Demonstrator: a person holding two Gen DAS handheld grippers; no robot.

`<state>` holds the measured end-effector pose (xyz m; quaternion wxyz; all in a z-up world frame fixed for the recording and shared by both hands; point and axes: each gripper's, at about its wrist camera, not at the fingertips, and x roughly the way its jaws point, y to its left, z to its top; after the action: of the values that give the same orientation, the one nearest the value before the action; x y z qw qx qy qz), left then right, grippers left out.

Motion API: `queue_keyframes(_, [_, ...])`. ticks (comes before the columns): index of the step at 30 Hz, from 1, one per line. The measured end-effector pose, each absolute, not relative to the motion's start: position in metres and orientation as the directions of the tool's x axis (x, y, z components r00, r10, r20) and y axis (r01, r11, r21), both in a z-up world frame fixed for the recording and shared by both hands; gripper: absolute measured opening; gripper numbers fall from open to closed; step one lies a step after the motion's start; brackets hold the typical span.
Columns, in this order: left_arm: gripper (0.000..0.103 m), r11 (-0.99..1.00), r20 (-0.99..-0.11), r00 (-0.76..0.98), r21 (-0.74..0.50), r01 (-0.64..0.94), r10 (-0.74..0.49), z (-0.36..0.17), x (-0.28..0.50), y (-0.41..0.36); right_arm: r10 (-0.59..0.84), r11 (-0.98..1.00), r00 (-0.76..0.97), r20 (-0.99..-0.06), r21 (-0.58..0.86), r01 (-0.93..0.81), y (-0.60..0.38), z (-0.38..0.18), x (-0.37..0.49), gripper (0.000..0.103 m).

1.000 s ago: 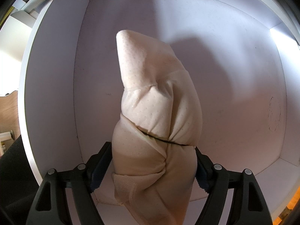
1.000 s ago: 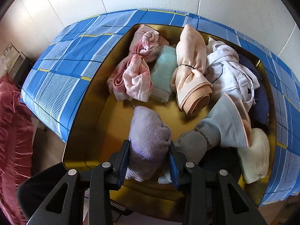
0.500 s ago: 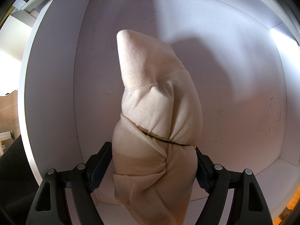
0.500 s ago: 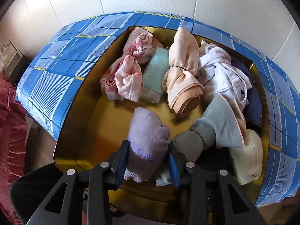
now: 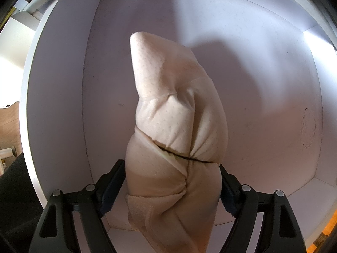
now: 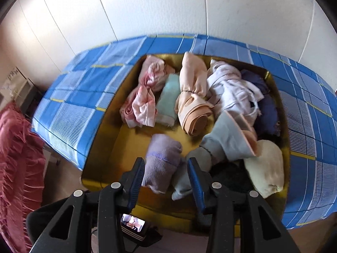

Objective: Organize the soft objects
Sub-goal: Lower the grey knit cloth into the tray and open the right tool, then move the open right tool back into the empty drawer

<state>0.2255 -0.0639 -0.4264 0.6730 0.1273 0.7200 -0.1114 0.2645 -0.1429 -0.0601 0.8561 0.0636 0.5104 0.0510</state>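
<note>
Left wrist view. Item: cream bundle, rolled cloth tied by a thin black band. Your left gripper has its fingers closed on the lower half, one pad on each flank. Location: inside a white compartment, tip toward the back panel. Long axis: runs straight away from you, along the fingers, leaning slightly left. Advice: lower it until it rests on the panel before you let go, so it lies flat.

Right wrist view. Item: lilac sock roll. Your right gripper has just been opening; the roll sits between the fingers, and the right-hand pad stands clear of it. Location: near edge of the yellow box on the blue checked cloth. Long axis: along the fingers, rounded end away. Advice: re-grip mid-roll, avoiding the grey sock just beside.
</note>
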Motion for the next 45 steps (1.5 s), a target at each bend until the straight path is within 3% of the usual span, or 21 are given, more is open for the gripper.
queue_keyframes(11, [0.082,0.943,-0.998,-0.059,0.012,0.333,0.034,-0.426,0.224,-0.064,0.225,0.973,0.567,-0.793,0.218,-0.080,-0.170,-0.051,0.199,0.042])
queue_keyframes(18, [0.081,0.944,-0.998,-0.058,0.011,0.331,0.032,-0.426,0.225,-0.065,0.182,0.983,0.615,-0.768,0.153,-0.100,-0.178,-0.076,0.141,0.042])
queue_keyframes(25, [0.078,0.947,-0.998,-0.049,0.010,0.321,0.028,-0.426,0.224,-0.061,0.107,0.994,0.535,-0.838,0.080,-0.075,-0.177,-0.149,0.106,0.042])
queue_keyframes(29, [0.067,0.944,-0.999,-0.030,0.011,0.330,0.022,-0.424,0.222,-0.059,0.090,0.993,0.433,-0.897,0.112,0.025,-0.187,-0.210,0.104,0.042])
queue_keyframes(33, [0.063,0.954,-0.999,-0.038,-0.010,0.301,0.001,-0.423,0.220,-0.051,0.068,0.992,0.315,-0.947,0.097,0.077,-0.197,-0.267,0.102,0.042])
queue_keyframes(45, [0.059,0.976,-0.998,0.028,-0.058,0.211,-0.065,-0.394,0.210,-0.027,0.164,0.941,0.158,-0.974,0.202,0.270,-0.238,-0.336,0.100,0.042])
